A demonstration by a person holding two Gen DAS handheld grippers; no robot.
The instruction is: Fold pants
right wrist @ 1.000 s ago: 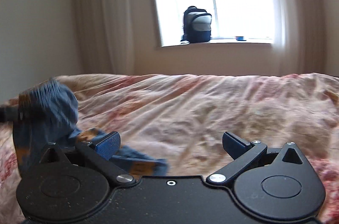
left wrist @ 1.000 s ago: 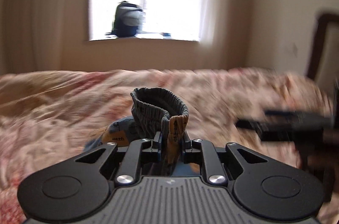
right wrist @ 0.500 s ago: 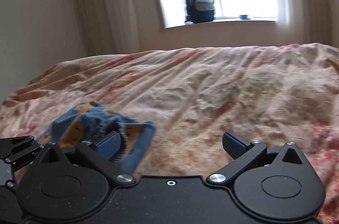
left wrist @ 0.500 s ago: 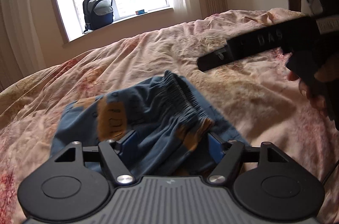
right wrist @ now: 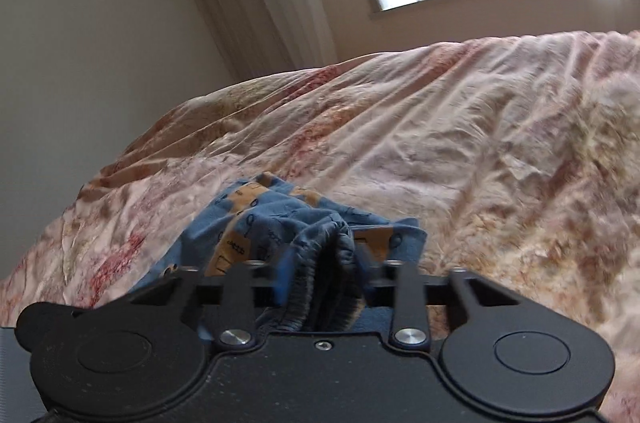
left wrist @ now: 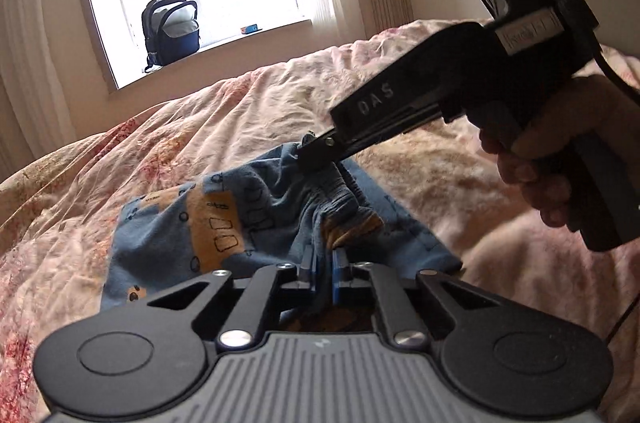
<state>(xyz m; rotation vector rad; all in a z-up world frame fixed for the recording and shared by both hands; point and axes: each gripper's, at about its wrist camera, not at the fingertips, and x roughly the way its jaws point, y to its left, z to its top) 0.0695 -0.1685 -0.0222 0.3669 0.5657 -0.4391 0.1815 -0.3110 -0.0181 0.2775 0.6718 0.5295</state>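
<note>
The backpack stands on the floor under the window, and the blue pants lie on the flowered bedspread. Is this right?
Not quite. The backpack stands on the windowsill, not on the floor; the left wrist view shows it clearly. The blue pants do lie on the flowered bedspread.

A wide bed (left wrist: 248, 111) carries everything, covered by a rumpled pink and cream flowered bedspread (right wrist: 460, 127) creased in long ridges. Directly on it, just ahead of both hand-held grippers, lies a bunched pair of blue pants (left wrist: 240, 219) with orange patches, the gathered waistband (right wrist: 332, 263) nearest the right one. The bedspread beyond them runs bare.
</note>
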